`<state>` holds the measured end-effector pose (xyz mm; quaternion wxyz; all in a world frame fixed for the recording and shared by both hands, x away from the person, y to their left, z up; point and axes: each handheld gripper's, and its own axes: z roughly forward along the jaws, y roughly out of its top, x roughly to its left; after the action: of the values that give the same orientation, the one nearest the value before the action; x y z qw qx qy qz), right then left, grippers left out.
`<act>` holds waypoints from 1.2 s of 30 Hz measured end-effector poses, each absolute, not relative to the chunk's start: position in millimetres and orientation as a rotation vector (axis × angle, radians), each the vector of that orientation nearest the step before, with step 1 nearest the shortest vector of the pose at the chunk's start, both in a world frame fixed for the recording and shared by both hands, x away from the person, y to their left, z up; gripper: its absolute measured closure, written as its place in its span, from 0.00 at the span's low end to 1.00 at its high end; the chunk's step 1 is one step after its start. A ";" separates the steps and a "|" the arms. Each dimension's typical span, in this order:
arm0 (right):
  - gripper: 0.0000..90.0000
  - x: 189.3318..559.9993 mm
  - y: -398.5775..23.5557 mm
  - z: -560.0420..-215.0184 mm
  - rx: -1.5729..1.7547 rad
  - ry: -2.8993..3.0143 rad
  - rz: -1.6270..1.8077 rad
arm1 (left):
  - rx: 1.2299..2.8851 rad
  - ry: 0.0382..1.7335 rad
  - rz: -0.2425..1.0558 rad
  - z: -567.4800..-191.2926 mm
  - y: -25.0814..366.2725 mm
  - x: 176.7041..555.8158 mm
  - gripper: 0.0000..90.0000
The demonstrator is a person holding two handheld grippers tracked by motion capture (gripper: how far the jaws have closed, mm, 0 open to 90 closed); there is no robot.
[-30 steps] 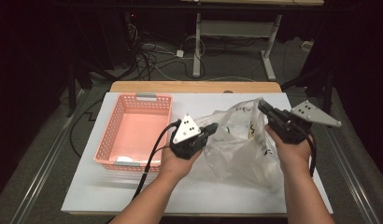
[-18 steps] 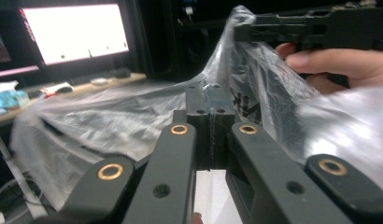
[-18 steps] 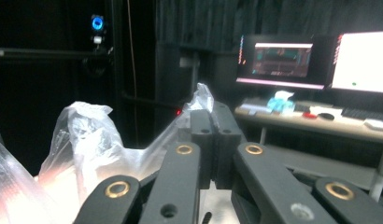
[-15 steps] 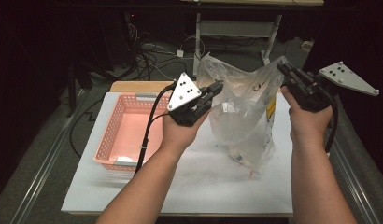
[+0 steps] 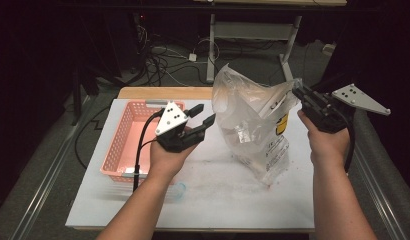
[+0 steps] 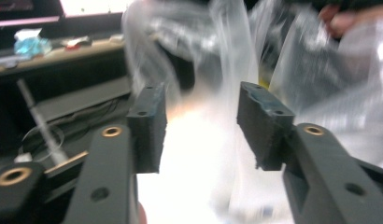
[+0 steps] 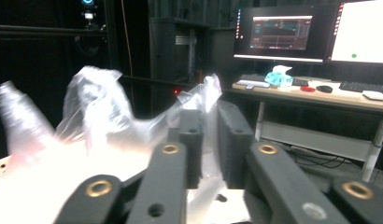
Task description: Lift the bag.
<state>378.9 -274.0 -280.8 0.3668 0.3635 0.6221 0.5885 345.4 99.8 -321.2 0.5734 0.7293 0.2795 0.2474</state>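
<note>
A clear plastic bag point(image 5: 248, 125) with a yellow label hangs upright over the white table point(image 5: 233, 205), its bottom corner near the surface. My right gripper point(image 5: 296, 93) holds the bag's top right edge. In the right gripper view its jaws point(image 7: 209, 126) have just been opening slightly, and the bag point(image 7: 96, 107) is still pinched in the narrow gap. My left gripper point(image 5: 206, 113) is left of the bag and apart from it. Its jaws point(image 6: 201, 121) have just been opening and stand wide, with the bag point(image 6: 315, 70) beyond them, nothing pressed between the pads.
A pink plastic basket point(image 5: 115, 150) sits on the table's left part, just behind my left hand. A small clear round thing point(image 5: 178, 190) lies near the left forearm. Fine crumbs dust the table under the bag. A desk with monitors point(image 7: 278, 35) stands beyond.
Both hands lifted the bag from lying on the table to hanging upright. The left gripper then let go of the bag's left edge and drew back to the left.
</note>
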 end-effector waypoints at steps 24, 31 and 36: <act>0.11 311.0 -291.9 -327.9 0.929 1.722 1.460 | 1.877 0.750 0.389 -397.7 98.2 314.6 0.12; 0.00 312.2 -295.6 -382.8 1.041 1.792 1.401 | 1.902 0.766 0.385 -407.7 99.4 310.4 0.00; 0.00 311.7 -297.2 -412.3 1.079 1.843 1.350 | 1.914 0.785 0.381 -414.5 102.6 309.7 0.00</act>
<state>311.7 -297.2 -412.3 0.3026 0.4070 0.6953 0.5093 309.7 102.6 -414.5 0.4960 0.7901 0.3239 0.1574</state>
